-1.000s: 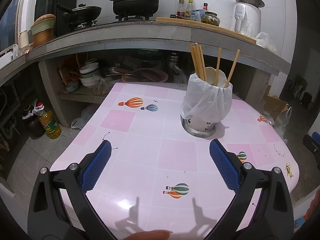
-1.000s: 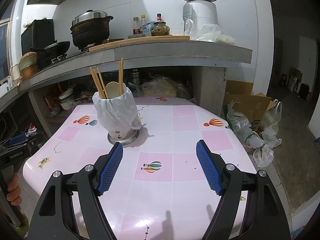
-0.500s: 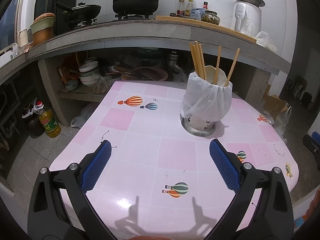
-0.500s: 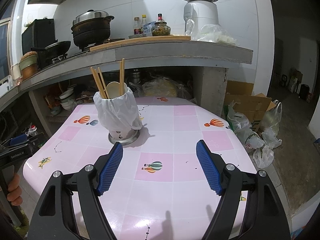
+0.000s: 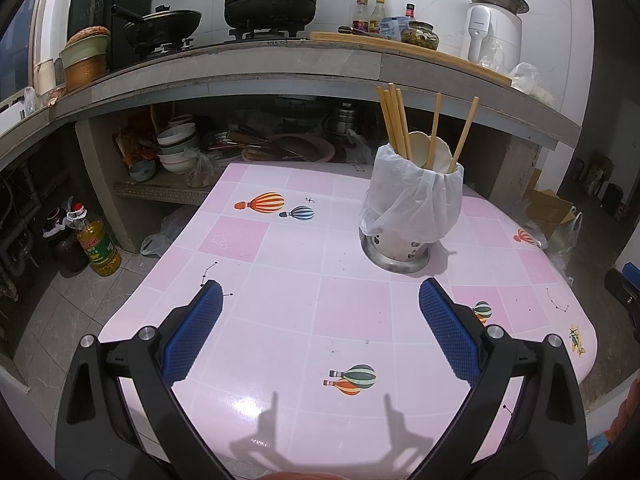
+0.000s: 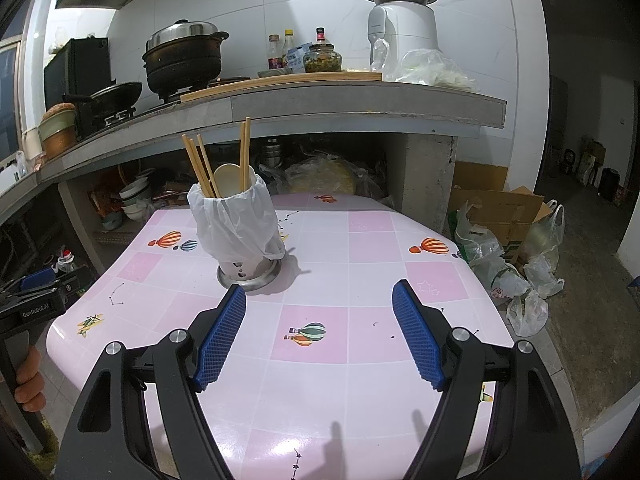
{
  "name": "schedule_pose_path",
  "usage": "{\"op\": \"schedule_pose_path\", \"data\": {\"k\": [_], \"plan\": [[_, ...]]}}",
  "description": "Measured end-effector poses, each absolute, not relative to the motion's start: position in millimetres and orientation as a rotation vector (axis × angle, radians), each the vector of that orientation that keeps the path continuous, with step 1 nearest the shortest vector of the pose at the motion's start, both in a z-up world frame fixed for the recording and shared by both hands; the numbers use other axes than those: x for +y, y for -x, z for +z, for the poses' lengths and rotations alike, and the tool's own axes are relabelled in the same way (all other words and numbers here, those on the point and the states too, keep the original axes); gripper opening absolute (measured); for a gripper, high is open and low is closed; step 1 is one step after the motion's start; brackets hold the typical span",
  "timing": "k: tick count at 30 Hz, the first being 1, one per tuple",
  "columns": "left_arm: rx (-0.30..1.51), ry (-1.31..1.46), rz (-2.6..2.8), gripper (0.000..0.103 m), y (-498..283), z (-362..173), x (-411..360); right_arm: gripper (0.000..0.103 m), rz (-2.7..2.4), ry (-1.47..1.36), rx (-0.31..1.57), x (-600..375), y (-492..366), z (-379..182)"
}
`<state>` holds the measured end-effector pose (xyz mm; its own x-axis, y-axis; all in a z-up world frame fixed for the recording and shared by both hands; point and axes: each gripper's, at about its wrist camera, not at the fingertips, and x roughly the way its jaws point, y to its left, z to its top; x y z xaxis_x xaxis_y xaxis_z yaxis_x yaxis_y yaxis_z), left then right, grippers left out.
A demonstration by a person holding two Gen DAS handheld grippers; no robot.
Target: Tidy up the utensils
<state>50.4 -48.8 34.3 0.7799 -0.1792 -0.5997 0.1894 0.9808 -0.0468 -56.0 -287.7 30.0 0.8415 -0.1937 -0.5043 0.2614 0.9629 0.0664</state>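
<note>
A metal utensil holder [image 5: 412, 216] wrapped in a white plastic bag stands on the pink tiled table [image 5: 288, 300]. Several wooden chopsticks [image 5: 394, 120] and a pale spoon [image 5: 420, 146] stick up out of it. My left gripper [image 5: 320, 312] is open and empty, above the table's near edge, short of the holder. In the right wrist view the holder [image 6: 240, 236] stands to the upper left of my right gripper [image 6: 320, 312], which is open and empty above the table [image 6: 360, 264]. The left gripper's body [image 6: 32, 304] shows at that view's left edge.
A concrete counter [image 5: 280, 68] behind the table carries a black pot [image 5: 272, 0], a wok [image 5: 164, 26], bottles [image 5: 372, 14] and a white appliance [image 5: 490, 28]. Bowls [image 5: 176, 148] sit under it. An oil bottle [image 5: 96, 244] stands on the floor left; bags and boxes [image 6: 508, 248] lie right.
Both views have risen and pulled back very slightly from the table. The holder and utensils have not moved. Both grippers stay open.
</note>
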Motion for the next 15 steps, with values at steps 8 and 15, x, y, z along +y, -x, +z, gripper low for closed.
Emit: {"op": "schedule_pose_path", "data": {"k": [8,15], "plan": [[0.645,-0.017,-0.198,0.095,-50.2,34.3,-49.1,0.074,-0.243,-0.134,0.518,-287.4,56.1,29.7],[0.646,-0.017,-0.198,0.095,-50.3,34.4,-49.1,0.074,-0.241,-0.134,0.517,-286.5,55.8,29.8]]}}
